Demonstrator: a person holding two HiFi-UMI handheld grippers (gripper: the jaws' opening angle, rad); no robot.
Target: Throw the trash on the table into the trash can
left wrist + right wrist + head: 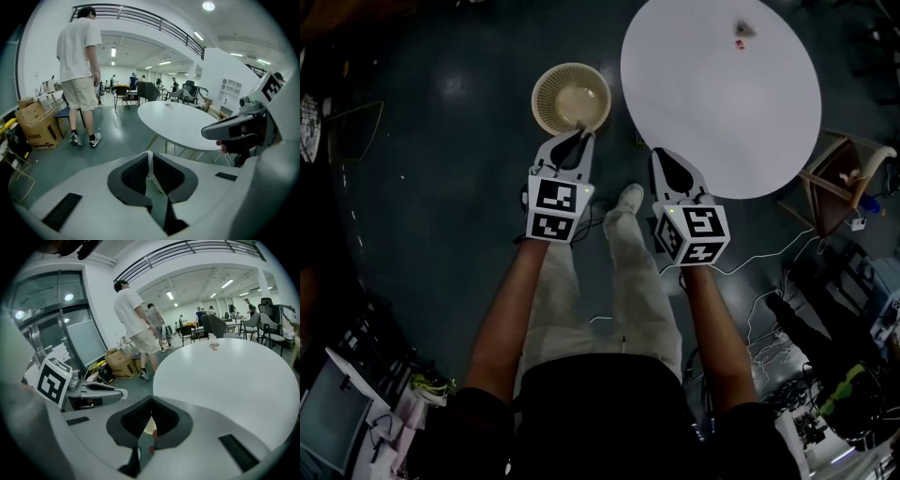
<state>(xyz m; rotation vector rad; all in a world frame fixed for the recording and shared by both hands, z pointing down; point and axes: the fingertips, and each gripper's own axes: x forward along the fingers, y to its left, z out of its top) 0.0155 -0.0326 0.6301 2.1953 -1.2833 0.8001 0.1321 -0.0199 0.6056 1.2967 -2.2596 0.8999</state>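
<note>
A beige mesh trash can (pixel 538 101) stands on the dark floor left of the round white table (pixel 722 122). My left gripper (pixel 580 134) hangs over the can's near rim, shut on a thin white scrap (pixel 150 166) that stands edge-on between its pads. My right gripper (pixel 660 155) is beside it at the table's near edge, shut, with a small cream and red scrap (pixel 150 430) caught behind its pads. A small crumpled piece of trash with red bits (pixel 742 31) lies on the table's far side, also visible in the right gripper view (pixel 214 347).
A person in a white shirt and shorts (pixel 79 56) stands on the floor beyond the table, near cardboard boxes (pixel 37 124). A wooden stool (pixel 839 178) sits right of the table, with cables (pixel 769 272) on the floor. My own legs and shoe (pixel 623 202) are between the grippers.
</note>
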